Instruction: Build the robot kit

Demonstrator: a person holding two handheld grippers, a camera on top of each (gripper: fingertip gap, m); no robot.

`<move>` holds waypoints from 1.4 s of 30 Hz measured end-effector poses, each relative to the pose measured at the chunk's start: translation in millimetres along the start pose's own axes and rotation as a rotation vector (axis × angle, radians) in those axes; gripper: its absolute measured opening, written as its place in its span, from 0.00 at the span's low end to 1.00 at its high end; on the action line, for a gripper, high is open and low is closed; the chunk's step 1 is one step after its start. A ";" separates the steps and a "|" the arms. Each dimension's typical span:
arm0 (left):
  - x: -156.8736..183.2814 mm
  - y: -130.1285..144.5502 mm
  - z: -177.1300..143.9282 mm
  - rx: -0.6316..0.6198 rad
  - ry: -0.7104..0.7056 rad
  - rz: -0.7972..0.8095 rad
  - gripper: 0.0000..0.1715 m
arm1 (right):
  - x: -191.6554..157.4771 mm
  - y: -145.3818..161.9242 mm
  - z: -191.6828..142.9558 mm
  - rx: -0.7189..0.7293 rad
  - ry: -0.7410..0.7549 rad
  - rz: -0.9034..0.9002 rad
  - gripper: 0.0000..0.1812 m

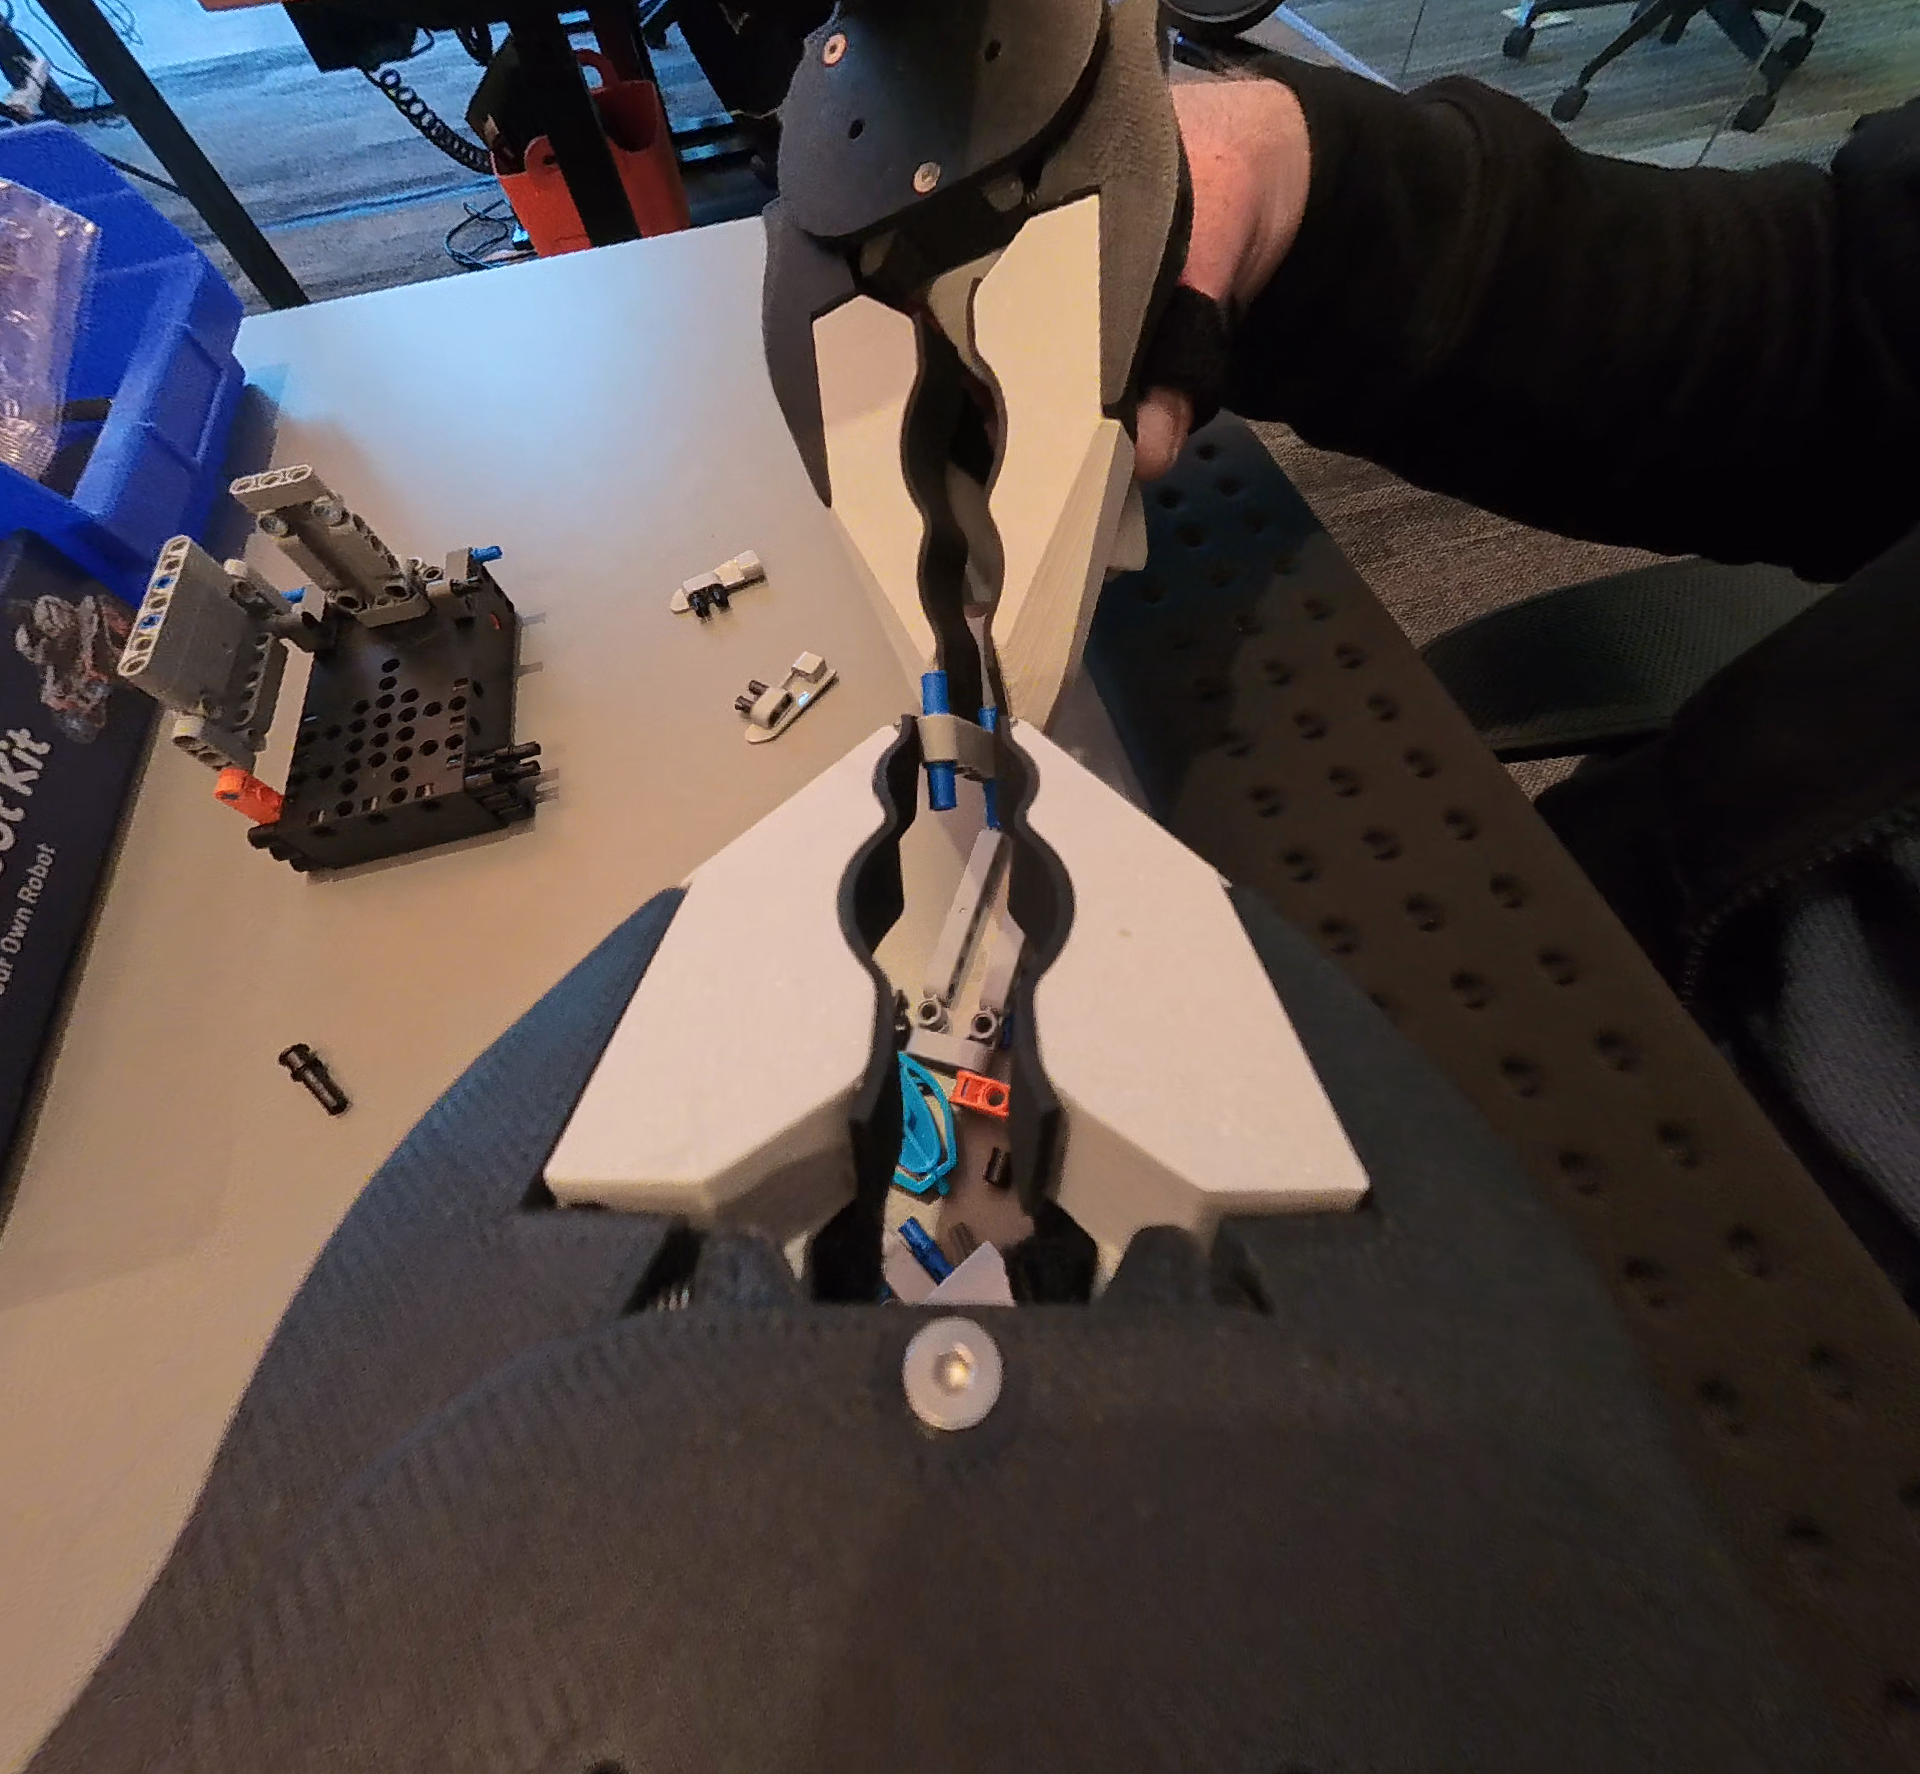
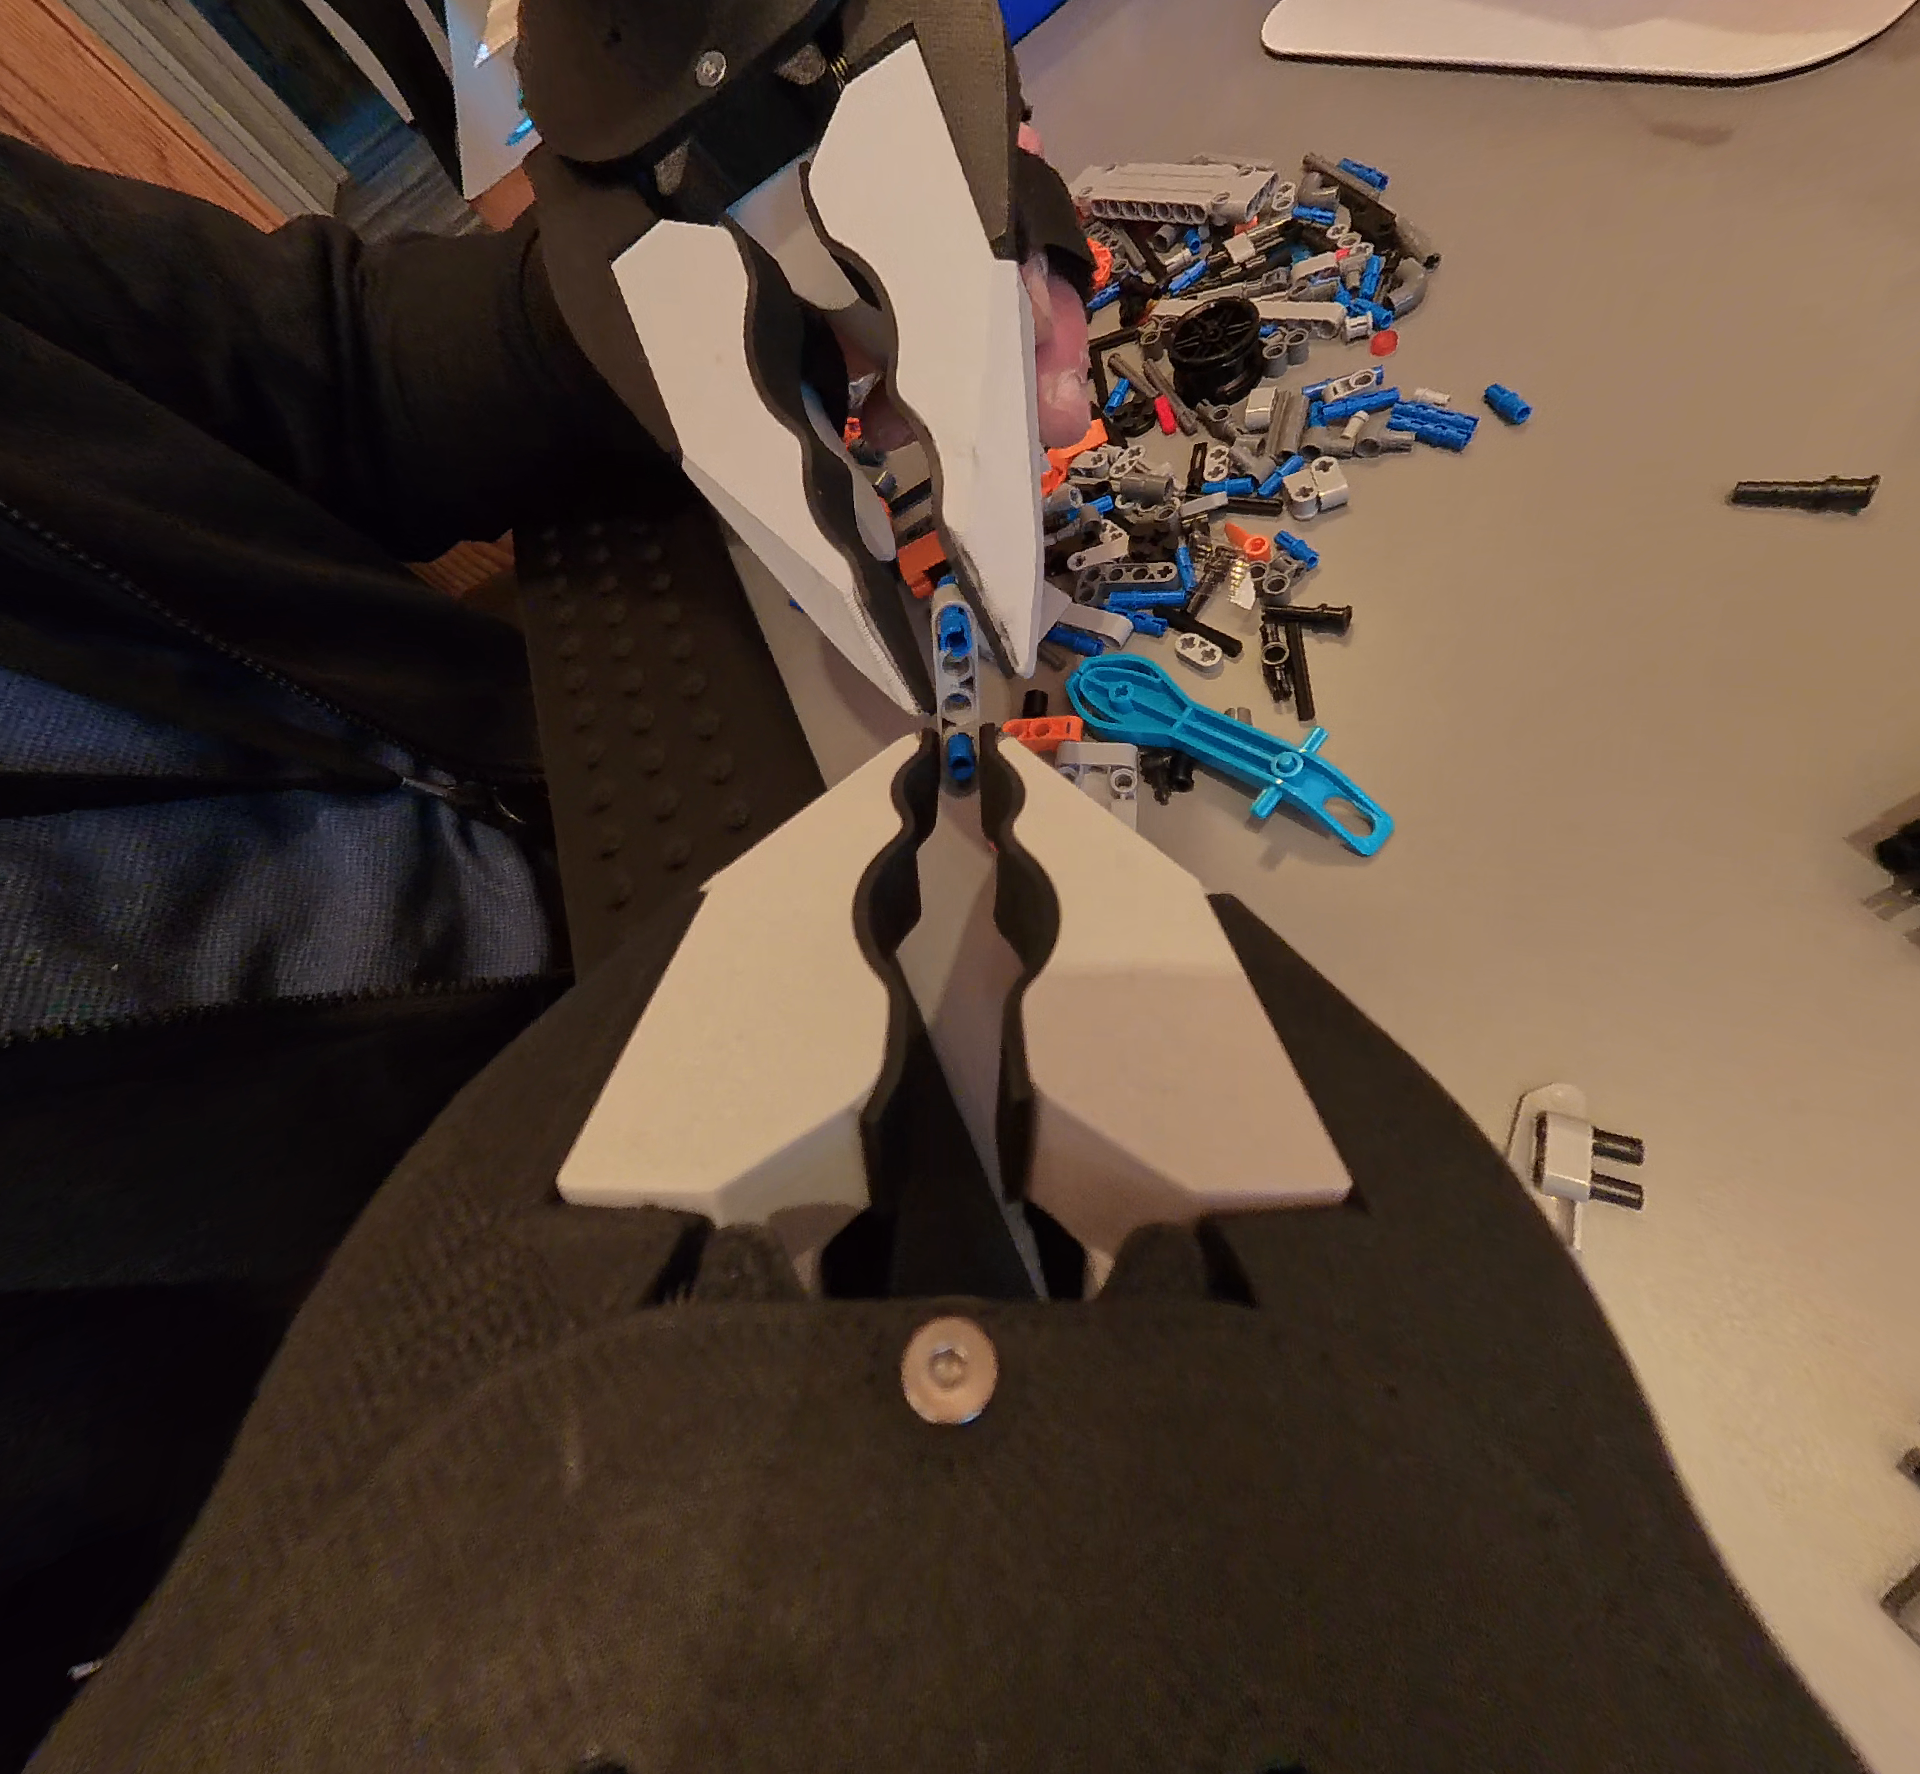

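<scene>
Pinching one small grey beam (image 1: 951, 742) studded with blue pins (image 1: 940, 779) between our left hand-held gripper (image 1: 961, 737) and right hand-held gripper (image 2: 961, 748) above the counter (image 1: 520, 436), we judge steady, aligned pressure best.

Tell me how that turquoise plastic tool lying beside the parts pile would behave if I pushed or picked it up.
The turquoise tool looks like thin moulded plastic, so probably light and fairly stiff. It lies flat on the smooth grey table, so a push would likely slide or spin it, not roll it. Its flat, low profile may make gripping it awkward.
</scene>
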State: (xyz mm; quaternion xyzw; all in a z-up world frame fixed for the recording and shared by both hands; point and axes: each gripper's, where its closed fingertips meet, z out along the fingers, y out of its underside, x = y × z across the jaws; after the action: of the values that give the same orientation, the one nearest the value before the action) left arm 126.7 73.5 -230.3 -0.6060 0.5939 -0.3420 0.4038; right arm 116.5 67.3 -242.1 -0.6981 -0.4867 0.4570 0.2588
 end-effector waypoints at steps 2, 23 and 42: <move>-1.1 -1.1 -0.5 0.008 0.002 -0.018 0.06 | 1.2 -1.3 -1.0 0.013 0.007 0.001 0.03; -47.6 26.9 -95.1 -0.150 -0.224 -0.076 0.10 | 49.5 51.9 -47.6 -0.084 0.182 0.211 0.03; -45.1 50.1 -119.0 -0.193 -0.242 -0.126 0.10 | 70.4 79.8 -44.5 -0.343 0.281 0.297 0.14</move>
State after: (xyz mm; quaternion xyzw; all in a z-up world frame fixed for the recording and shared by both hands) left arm -4.7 110.2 -219.8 -0.7146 0.5319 -0.2327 0.3902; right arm 199.2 104.2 -313.6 -0.8520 -0.4086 0.2995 0.1319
